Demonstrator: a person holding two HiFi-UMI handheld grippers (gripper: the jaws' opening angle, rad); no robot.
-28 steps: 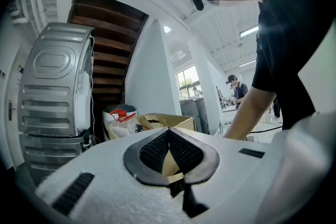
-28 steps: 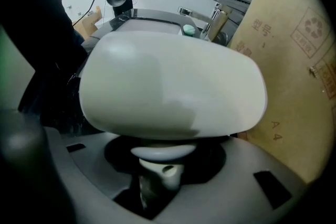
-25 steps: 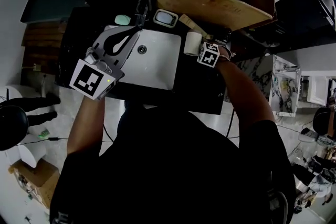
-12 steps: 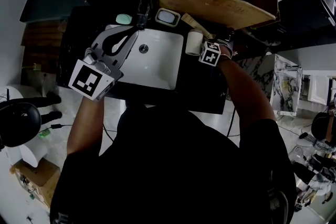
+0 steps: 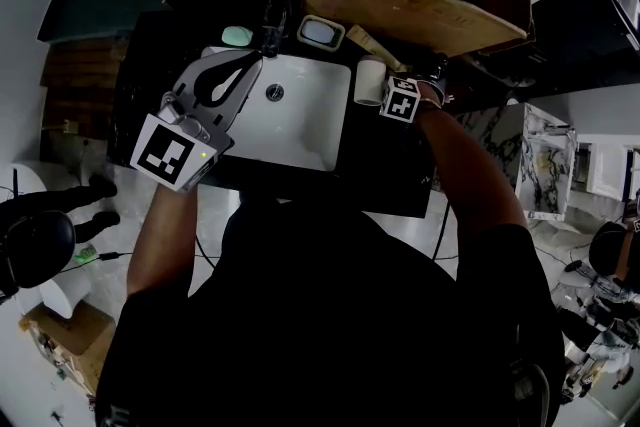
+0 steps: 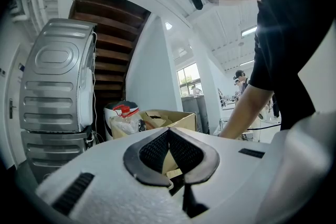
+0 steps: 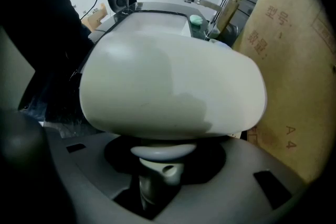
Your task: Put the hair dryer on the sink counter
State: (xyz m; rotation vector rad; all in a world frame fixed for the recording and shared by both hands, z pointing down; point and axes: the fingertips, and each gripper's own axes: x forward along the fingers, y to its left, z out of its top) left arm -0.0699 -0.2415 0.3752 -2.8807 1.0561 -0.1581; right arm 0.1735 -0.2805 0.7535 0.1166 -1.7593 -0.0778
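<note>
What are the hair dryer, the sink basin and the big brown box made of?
The hair dryer looks like plastic: a smooth, satin white shell with soft shading. The sink basin is probably glazed ceramic, smooth and bright white. The box is cardboard, matte brown with printed marks.

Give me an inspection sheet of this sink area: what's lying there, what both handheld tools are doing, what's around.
Surface: black counter around a white sink with a tap.
Job's things: white hair dryer, at the counter's right side beside the sink; whether it rests there is unclear.
Clutter: green soap, small bluish dish, cardboard box behind.
Grippers: right gripper, jaws closed on the hair dryer's handle; left gripper, jaws together, empty, over the sink's left edge.
Cables: one thin cable, far left.
Surroundings: grey appliance, wooden stairs.
</note>
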